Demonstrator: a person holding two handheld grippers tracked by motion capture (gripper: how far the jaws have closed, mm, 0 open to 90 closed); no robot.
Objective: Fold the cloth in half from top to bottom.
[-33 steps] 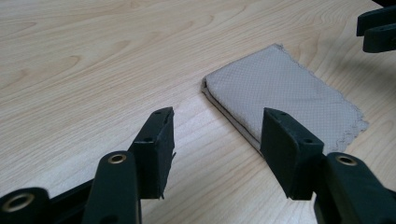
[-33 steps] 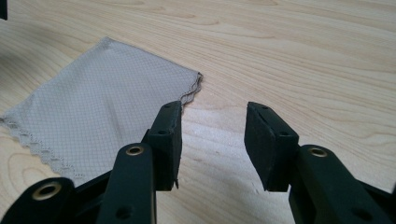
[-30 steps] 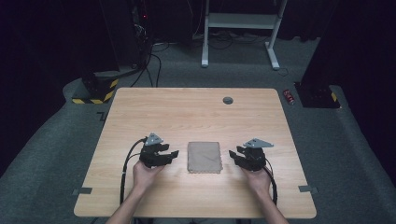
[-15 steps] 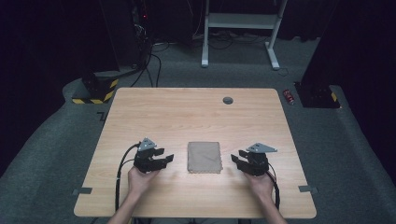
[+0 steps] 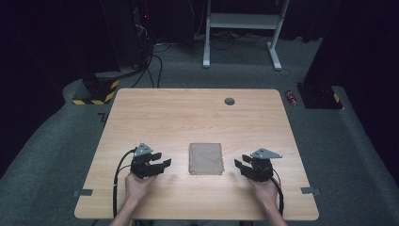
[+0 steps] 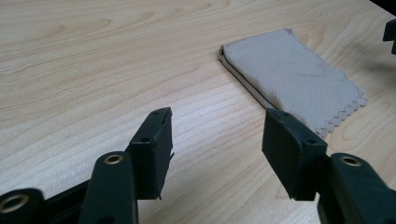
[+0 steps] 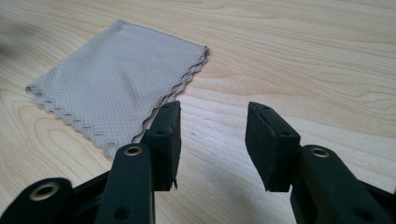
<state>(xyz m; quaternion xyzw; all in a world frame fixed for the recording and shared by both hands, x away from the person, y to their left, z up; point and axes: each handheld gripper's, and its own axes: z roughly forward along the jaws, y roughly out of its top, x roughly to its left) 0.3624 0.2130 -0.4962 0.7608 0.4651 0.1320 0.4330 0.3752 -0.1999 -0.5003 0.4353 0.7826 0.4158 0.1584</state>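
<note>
Between the spread, empty left gripper and right gripper, the folded cloth was left untouched; nothing more seemed required.

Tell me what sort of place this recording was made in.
Probably a lab or recording studio, not a home: a light wooden table stands alone on grey carpet, dark surroundings ring it, black cables trail across the floor, and a yellow-and-black hazard-striped base sits behind the table.
</note>
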